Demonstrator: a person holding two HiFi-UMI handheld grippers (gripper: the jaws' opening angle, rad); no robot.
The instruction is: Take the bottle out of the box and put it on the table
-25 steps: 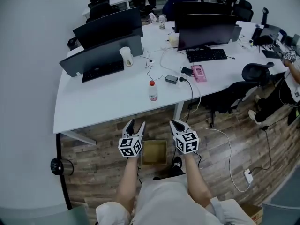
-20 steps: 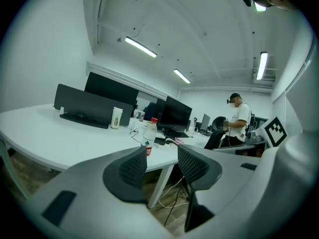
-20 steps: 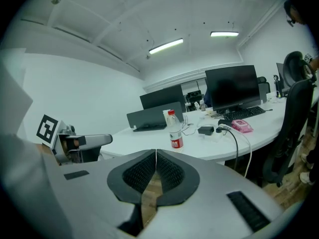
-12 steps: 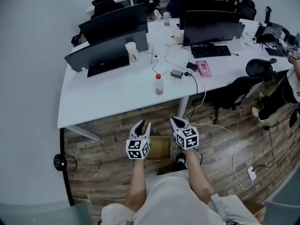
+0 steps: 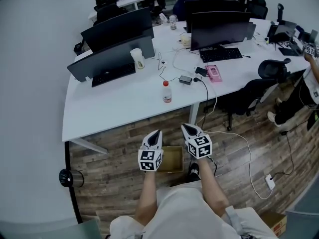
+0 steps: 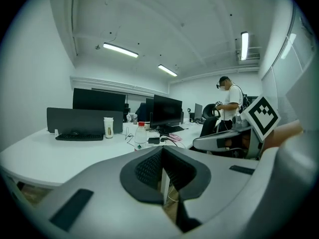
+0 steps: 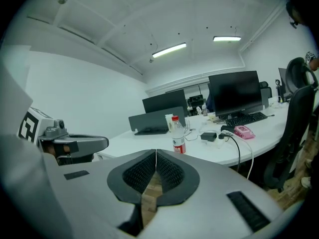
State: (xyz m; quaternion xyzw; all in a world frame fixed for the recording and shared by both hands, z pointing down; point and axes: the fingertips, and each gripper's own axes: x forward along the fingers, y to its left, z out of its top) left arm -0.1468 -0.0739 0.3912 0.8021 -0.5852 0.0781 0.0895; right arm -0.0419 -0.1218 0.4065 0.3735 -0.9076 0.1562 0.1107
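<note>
A clear bottle (image 5: 167, 92) with a red cap and a red label stands upright on the white table (image 5: 114, 111), near its front edge; it also shows as the bottle (image 6: 141, 136) and the bottle (image 7: 178, 135) in the gripper views. A small open cardboard box (image 5: 171, 159) sits on the floor below my hands. My left gripper (image 5: 155, 133) hangs over the box's left side; its jaws have just been closing and now meet with nothing between them (image 6: 162, 151). My right gripper (image 5: 185, 127) hovers over the box's right side, shut and empty (image 7: 156, 153). Both point towards the table.
The table carries monitors (image 5: 219, 28), keyboards (image 5: 112, 73), a cup (image 5: 136, 59), a pink object (image 5: 213, 73) and cables (image 5: 199, 81). Office chairs (image 5: 271, 72) stand at the right, where a person (image 6: 230, 101) stands. A cable (image 5: 246, 156) trails over the wood floor.
The left gripper's jaws went from wide apart to closed, and that hand drew back a little towards me. The right gripper kept its place.
</note>
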